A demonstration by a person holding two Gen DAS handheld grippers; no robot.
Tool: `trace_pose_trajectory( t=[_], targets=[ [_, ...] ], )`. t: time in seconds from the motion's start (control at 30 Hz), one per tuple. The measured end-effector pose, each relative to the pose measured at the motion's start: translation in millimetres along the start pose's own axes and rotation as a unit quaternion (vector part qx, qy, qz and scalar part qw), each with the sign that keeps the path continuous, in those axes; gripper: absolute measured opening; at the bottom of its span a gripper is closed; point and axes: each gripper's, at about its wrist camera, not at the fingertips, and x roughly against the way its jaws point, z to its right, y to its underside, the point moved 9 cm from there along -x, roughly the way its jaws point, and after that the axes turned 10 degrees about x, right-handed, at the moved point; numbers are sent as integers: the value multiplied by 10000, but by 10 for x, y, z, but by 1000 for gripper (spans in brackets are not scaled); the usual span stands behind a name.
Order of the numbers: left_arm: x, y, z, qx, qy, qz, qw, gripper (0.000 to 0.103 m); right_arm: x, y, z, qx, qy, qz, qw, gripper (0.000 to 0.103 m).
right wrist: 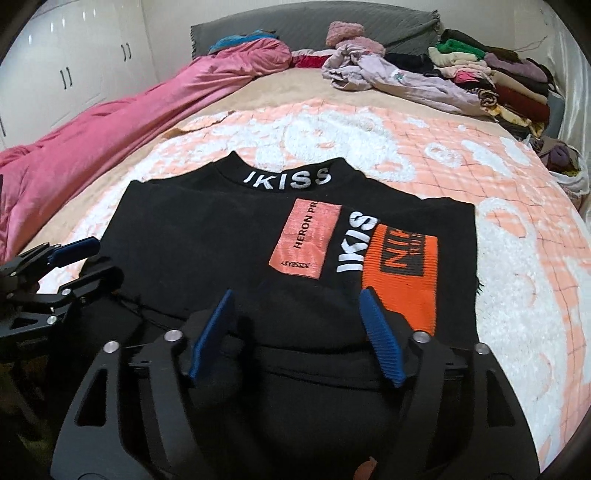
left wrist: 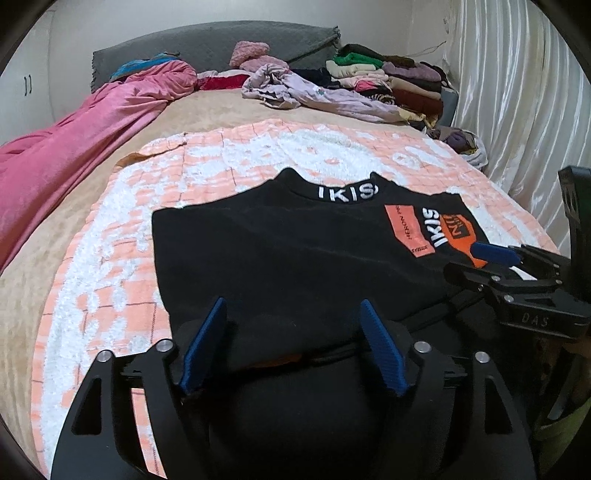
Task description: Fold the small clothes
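A black top (left wrist: 280, 254) with white "IKISS" lettering on the collar and orange patches lies flat on an orange-and-white blanket (left wrist: 122, 280), collar away from me; it also shows in the right wrist view (right wrist: 207, 236). My left gripper (left wrist: 293, 306) is open over the top's near left hem, its blue pads on either side of a raised fold of black cloth. My right gripper (right wrist: 297, 295) is open over the near right hem, beside the orange patch (right wrist: 400, 273). Each gripper appears in the other's view, the right (left wrist: 495, 254) and the left (right wrist: 74, 247).
The blanket covers a beige bed (right wrist: 258, 92). A pink quilt (right wrist: 110, 122) runs along the left side. A lilac garment (right wrist: 417, 85) and a stack of folded clothes (right wrist: 498, 77) sit at the far right by the grey headboard (right wrist: 295, 22). White curtain (left wrist: 517, 92) lines the right.
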Motion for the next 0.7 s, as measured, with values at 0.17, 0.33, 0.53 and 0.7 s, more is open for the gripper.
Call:
trace_pose_trajectory(
  t=[0.17, 0.33, 0.53, 0.7],
  targets=[
    [101, -64, -57, 81, -63, 137, 9999, 97, 80, 22, 60, -218, -19, 98, 9997, 76],
    [150, -120, -151, 149, -210, 200, 9995, 99, 160, 27, 81, -326, 36, 188, 9993, 86],
    [237, -162, -202, 228, -205, 264, 9992, 99, 317, 8, 103, -413, 88, 344, 9985, 91],
    [341, -163, -160, 212, -141, 362, 9990, 99, 443, 16, 114, -421, 119, 412, 9982, 91]
  ],
)
